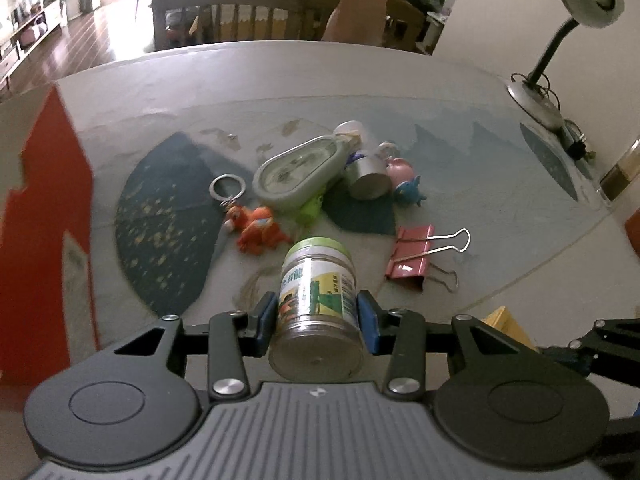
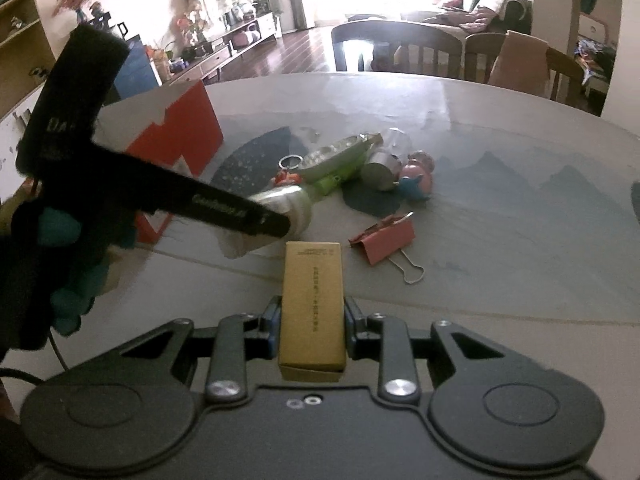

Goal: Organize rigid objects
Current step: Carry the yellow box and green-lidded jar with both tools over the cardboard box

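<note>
My left gripper (image 1: 318, 314) is shut on a clear jar with a green lid and a green-and-white label (image 1: 318, 292), held above the table. My right gripper (image 2: 312, 322) is shut on a tan cardboard box (image 2: 313, 304), also held above the table. The jar also shows in the right wrist view (image 2: 290, 206), partly hidden behind the left gripper's black arm. Ahead lies a pile: a grey-green oval case (image 1: 298, 172), a metal tin (image 1: 366, 178), an orange toy with a key ring (image 1: 256, 230), a pink toy (image 1: 400, 168), a blue toy (image 1: 408, 192) and a pink binder clip (image 1: 412, 256).
A red and white carton (image 2: 176, 136) stands at the table's left side. A desk lamp (image 1: 536, 96) stands at the far right edge. Wooden chairs (image 2: 396, 50) stand behind the round table (image 2: 520, 216). A small clear bottle (image 1: 352, 130) lies behind the oval case.
</note>
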A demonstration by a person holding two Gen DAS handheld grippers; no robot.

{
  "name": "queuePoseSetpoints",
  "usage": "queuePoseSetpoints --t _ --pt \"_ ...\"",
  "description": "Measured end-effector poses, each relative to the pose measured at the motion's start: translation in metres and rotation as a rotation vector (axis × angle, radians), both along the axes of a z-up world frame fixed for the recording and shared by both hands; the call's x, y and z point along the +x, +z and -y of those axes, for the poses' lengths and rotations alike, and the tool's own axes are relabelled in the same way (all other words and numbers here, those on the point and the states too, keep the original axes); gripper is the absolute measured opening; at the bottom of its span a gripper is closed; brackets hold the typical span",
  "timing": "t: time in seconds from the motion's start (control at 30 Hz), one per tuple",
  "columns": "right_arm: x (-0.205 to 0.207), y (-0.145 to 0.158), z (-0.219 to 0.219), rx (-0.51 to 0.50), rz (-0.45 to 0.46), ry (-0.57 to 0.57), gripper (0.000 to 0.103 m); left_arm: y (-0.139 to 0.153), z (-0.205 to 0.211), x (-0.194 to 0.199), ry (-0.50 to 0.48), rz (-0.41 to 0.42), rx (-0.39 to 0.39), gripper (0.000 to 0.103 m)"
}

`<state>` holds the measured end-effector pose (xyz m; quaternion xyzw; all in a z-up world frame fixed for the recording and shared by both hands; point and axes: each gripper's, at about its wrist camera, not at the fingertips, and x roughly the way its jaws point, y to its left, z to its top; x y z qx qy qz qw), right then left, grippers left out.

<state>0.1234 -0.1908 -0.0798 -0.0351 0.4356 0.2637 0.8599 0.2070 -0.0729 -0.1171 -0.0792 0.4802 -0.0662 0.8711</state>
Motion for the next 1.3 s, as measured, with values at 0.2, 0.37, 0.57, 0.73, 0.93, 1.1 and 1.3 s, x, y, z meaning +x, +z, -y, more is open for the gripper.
queuePoseSetpoints --t 0.2,0.37,0.57,0.73,0.93,1.1,1.3 --pt "-0.01 0.021 -0.012 0.006 0.022 -0.016 0.029 0.025 -0.021 -0.027 0.015 0.045 -0.044 0.041" --pt "-0.015 0.047 -0.033 0.007 0.054 -0.018 0.029 0.055 -0.043 -0.049 0.031 0.106 -0.055 0.041" --pt "-0.018 0.075 -0.067 -0.022 0.119 0.008 0.029 0.09 -0.074 -0.066 0.054 0.175 -0.05 0.042" --pt "-0.017 0.094 -0.098 -0.026 0.159 0.026 0.029 0.11 -0.1 -0.076 0.071 0.221 -0.043 0.042" --pt "-0.016 0.11 -0.137 -0.018 0.194 0.064 0.029 0.123 -0.136 -0.084 0.102 0.248 -0.037 0.042" --pt "-0.011 0.113 -0.17 -0.019 0.199 0.091 0.029 0.127 -0.169 -0.09 0.134 0.261 -0.018 0.042" --pt "-0.002 0.112 -0.205 -0.025 0.191 0.113 0.029 0.127 -0.211 -0.091 0.189 0.255 -0.002 0.042"
